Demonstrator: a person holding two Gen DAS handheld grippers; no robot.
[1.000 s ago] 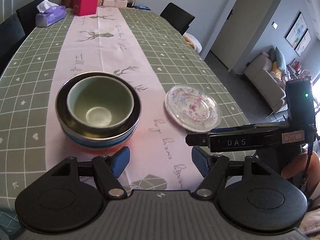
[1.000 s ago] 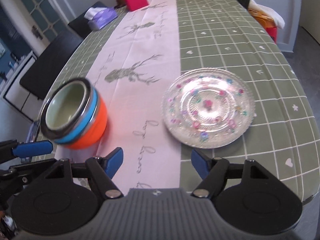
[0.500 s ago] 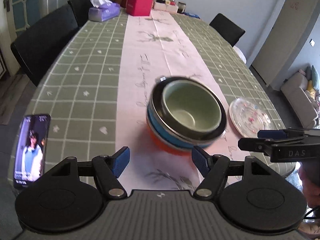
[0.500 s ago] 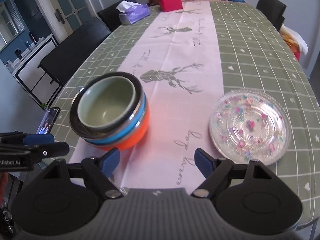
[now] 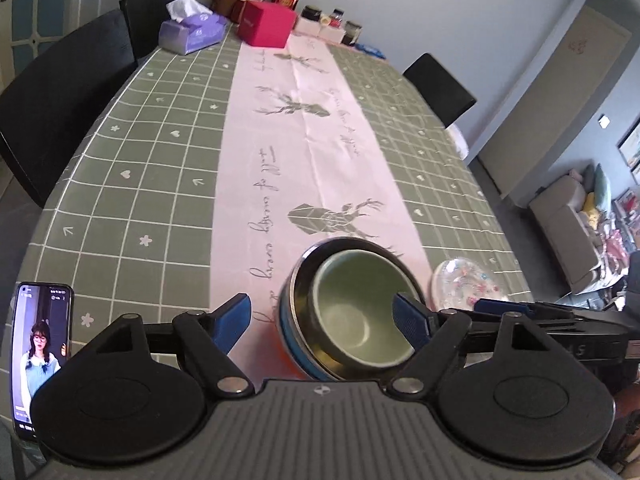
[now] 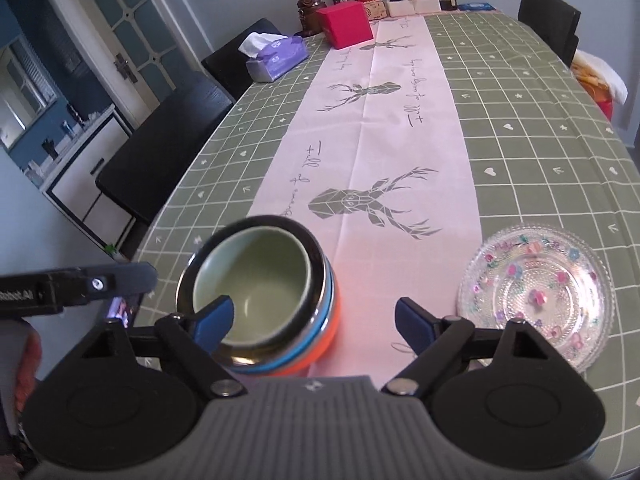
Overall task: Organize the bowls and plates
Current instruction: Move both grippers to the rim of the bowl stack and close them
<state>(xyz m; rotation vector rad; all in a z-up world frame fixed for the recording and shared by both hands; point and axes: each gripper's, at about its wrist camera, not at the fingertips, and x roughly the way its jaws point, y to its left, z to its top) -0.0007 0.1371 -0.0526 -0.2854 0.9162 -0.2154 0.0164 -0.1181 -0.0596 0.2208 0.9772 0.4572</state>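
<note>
Above the bowl stack (image 5: 352, 308), left tongs (image 5: 322, 318) opening, empty; right tongs (image 6: 314, 320) likewise

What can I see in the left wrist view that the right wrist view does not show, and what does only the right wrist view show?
Only the left wrist view shows the whole phone with its lit screen at the table's near left edge, and a sofa in the room beyond. Only the right wrist view shows the glass plate in full, a glazed door and a white cabinet. Both show the stacked bowls, the pink runner, the tissue box, the red box, and each gripper empty with jaws opening: left gripper, right gripper.
</note>
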